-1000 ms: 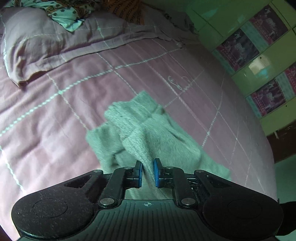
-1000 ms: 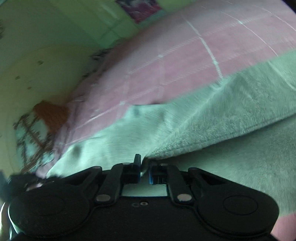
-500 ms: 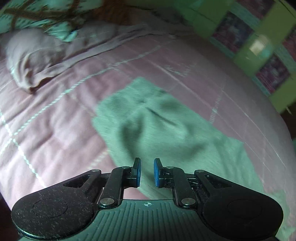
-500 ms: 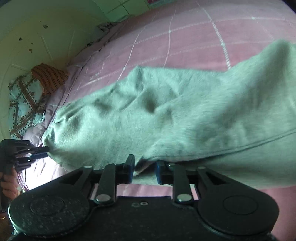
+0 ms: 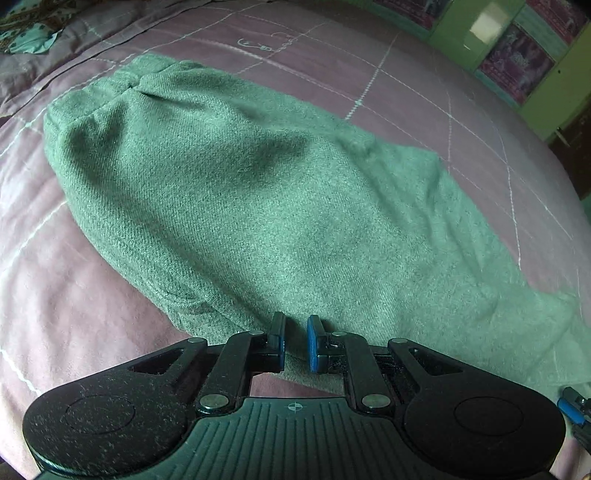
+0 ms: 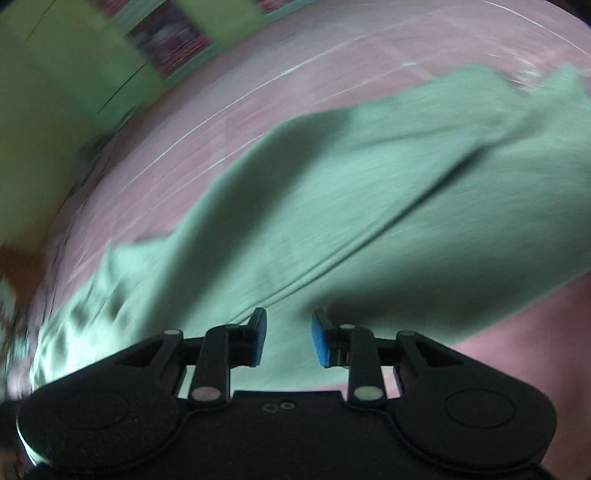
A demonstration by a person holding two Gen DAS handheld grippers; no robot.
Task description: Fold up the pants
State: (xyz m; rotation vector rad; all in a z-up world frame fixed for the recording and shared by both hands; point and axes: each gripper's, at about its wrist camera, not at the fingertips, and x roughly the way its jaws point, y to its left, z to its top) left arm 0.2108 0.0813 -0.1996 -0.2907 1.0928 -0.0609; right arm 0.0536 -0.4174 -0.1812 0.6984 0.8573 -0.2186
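Grey-green pants lie spread along the pink checked bedcover, waistband at the far left. My left gripper sits at the pants' near edge, its blue pads close together with a fold of the fabric between them. In the blurred right wrist view the pants stretch across the bed. There my right gripper hovers over their near edge with its jaws opening; pale fabric shows in the gap but the pads do not press on it. A blue tip of the right gripper peeks in at the lower right.
Patterned bedding lies bunched at the bed's far left corner. A green cupboard with picture panels stands beyond the bed's far right edge. A green wall runs behind the bed in the right wrist view.
The pants, lifted and bunched a second ago, now lie flat on the bed. Both grippers have swung across and come lower. The right jaws, shut on the fabric before, have parted.
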